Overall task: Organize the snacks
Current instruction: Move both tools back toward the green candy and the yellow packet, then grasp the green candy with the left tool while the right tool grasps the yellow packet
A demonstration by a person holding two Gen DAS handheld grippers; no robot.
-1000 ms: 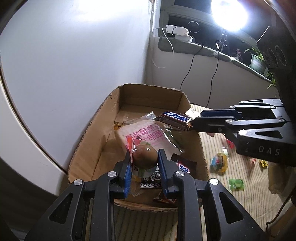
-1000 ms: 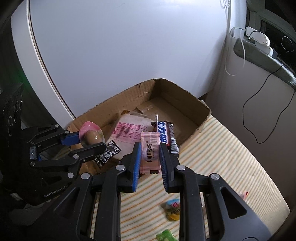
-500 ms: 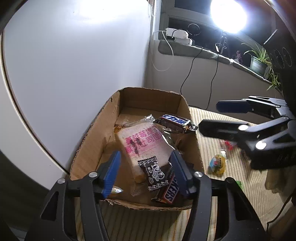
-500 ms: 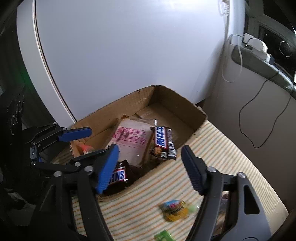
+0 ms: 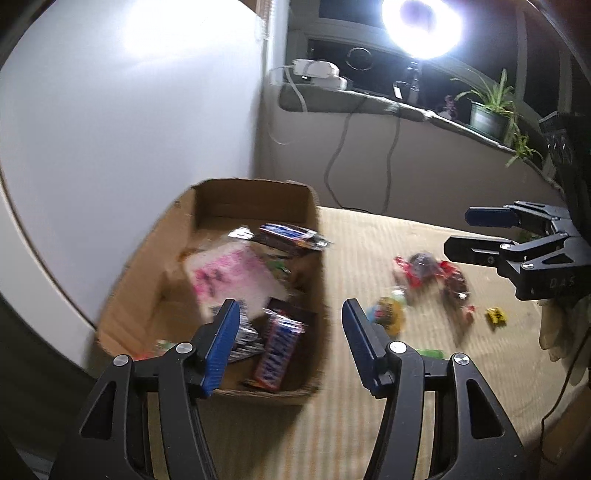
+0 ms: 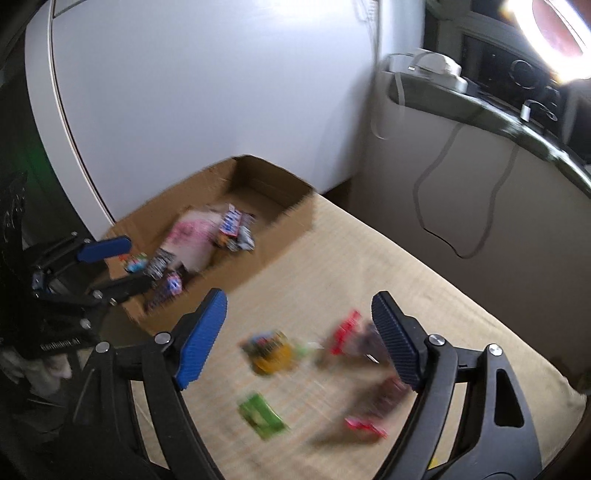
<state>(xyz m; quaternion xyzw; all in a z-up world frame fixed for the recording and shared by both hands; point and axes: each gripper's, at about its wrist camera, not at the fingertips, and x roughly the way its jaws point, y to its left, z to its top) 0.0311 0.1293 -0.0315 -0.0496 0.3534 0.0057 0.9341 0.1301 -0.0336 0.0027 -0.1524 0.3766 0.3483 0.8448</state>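
Cardboard box [image 5: 255,206]: open-topped, on the striped surface [image 5: 369,424], its far side against a white panel [image 5: 129,129]. All places below are given from this box.

Inside the box:
- pink-printed bread packet [image 5: 236,277], near the middle, tilted;
- dark chocolate bar with blue lettering [image 5: 288,236], toward the far end, by the wall nearest the loose snacks;
- second chocolate bar [image 5: 279,347], at the near end;
- small black-and-white packet [image 5: 243,339], beside that bar, partly hidden behind the left gripper's finger.

Outside the box, on the surface:
- yellow packet [image 6: 269,350], closest to the box;
- green packet [image 6: 262,415], nearer the camera than the yellow one;
- red and dark wrappers [image 6: 351,336], further from the box; motion blur makes their count uncertain, perhaps three or four;
- small yellow sweet [image 5: 496,315], furthest from the box.

Left gripper [image 5: 290,345]: jaws apart with nothing between them, over the near end of the box and its side wall.

Right gripper [image 6: 299,338]: jaws have just been opening and stand wide apart, empty, away from the box, above the loose snacks.

Behind the box: a windowsill [image 5: 369,101] with a power strip [image 5: 317,72], trailing cables, a potted plant [image 5: 489,110] and a bright lamp [image 5: 423,26].
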